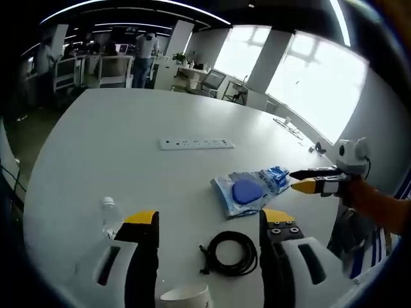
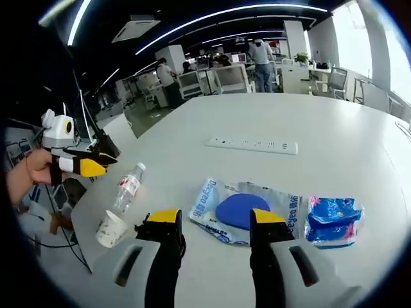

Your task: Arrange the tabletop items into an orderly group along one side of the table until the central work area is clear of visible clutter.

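In the left gripper view my left gripper [image 1: 209,218] stands open above a coiled black cable [image 1: 234,252]. A clear bag holding a blue pad [image 1: 243,192] lies just beyond, with a blue packet [image 1: 276,178] at its right. My right gripper [image 1: 294,180] comes in from the right near that packet. A water bottle [image 1: 110,215] lies left and a paper cup [image 1: 186,298] sits at the bottom. In the right gripper view my right gripper [image 2: 217,218] is open over the clear bag [image 2: 241,208], beside the blue packet [image 2: 334,218]. The bottle [image 2: 130,186], cup [image 2: 110,228] and left gripper [image 2: 103,163] are to the left.
A white power strip [image 1: 197,144] [image 2: 252,145] lies further out on the white table [image 1: 128,128]. The table's near edge runs by the cup and bottle. Desks, chairs and standing people [image 2: 260,54] fill the office behind. A hand [image 2: 35,168] holds the left gripper.
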Tool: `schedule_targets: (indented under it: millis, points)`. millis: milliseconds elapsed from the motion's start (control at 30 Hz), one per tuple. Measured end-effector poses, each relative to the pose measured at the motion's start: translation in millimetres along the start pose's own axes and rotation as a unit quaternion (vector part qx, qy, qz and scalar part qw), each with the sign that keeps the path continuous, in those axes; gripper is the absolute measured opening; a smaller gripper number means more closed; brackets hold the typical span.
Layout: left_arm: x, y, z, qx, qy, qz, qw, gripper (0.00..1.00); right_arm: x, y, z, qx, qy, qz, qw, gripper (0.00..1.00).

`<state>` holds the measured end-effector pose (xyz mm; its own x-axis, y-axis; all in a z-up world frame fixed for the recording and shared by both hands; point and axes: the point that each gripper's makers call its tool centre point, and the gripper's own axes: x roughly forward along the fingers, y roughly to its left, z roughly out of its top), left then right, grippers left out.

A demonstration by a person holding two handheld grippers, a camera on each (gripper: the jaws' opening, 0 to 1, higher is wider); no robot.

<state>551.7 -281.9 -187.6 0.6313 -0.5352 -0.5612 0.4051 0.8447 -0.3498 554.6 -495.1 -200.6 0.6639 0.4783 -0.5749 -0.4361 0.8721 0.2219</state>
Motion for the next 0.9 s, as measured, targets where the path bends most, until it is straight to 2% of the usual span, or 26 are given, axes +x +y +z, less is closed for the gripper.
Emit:
schedule_targets:
  millis: [533,900]
  points:
    - [-47,8.4,-17.6,-0.018,-0.016,0.021,0.9995,0.63,6,44,2.8,-0.029,0.008,0.052,0.9982,0.41]
    - [-79,17.9,-33.4,-0.034,-0.025,0.033,0.9986,0.63,9,86,1.2,-0.058,0.018,0.103,0.9928,0.40]
